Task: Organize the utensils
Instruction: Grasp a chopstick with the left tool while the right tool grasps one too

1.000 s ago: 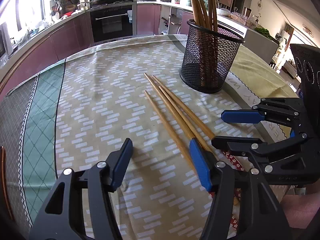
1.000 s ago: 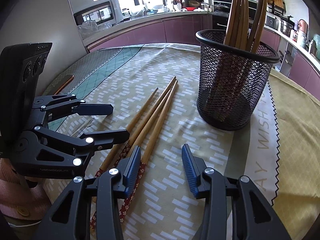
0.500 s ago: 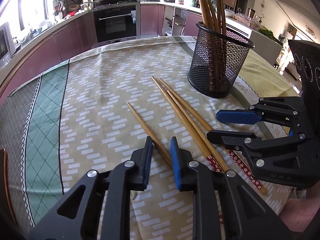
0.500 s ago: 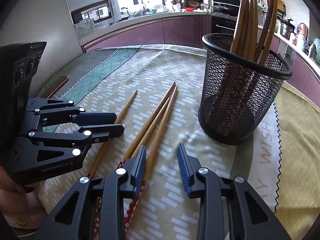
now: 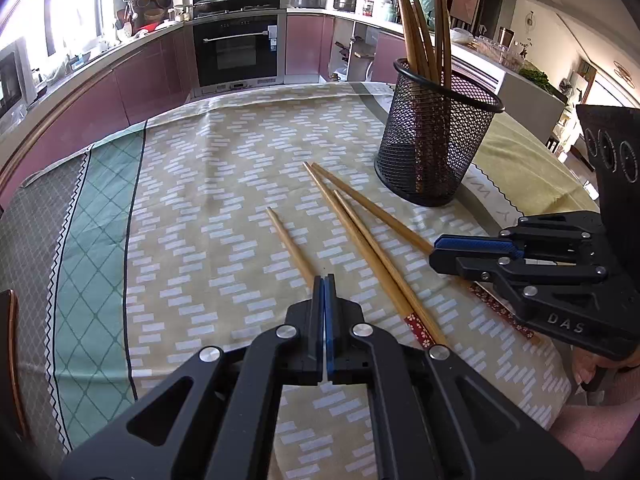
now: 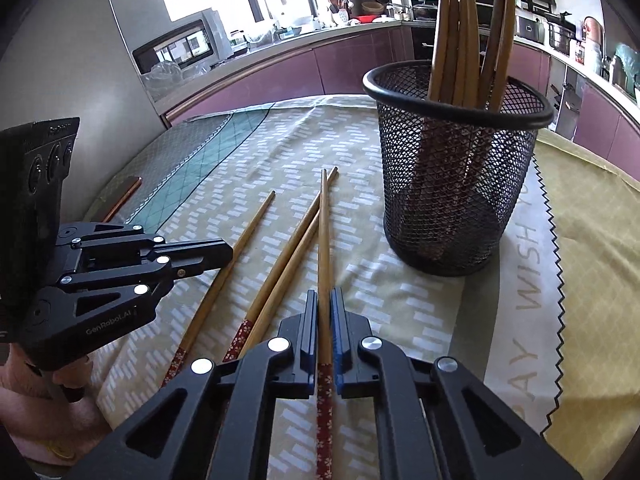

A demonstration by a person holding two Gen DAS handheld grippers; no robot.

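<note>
Several wooden chopsticks with red patterned ends lie on the tablecloth, left of a black mesh holder that has several more standing in it. My left gripper is shut, its tips pinching the leftmost chopstick about midway along. My right gripper is shut on the rightmost chopstick just above its red end. Two loose chopsticks lie between the held ones.
The patterned tablecloth covers a round table whose edge curves away at the back. A dark flat object with a copper rim lies at the far left. A person's hand holds the left gripper. Kitchen counters and an oven stand behind.
Both grippers went from open to shut. The leftmost chopstick slid left, apart from the rest, and now sits in the left jaws. The right jaws closed on the rightmost chopstick.
</note>
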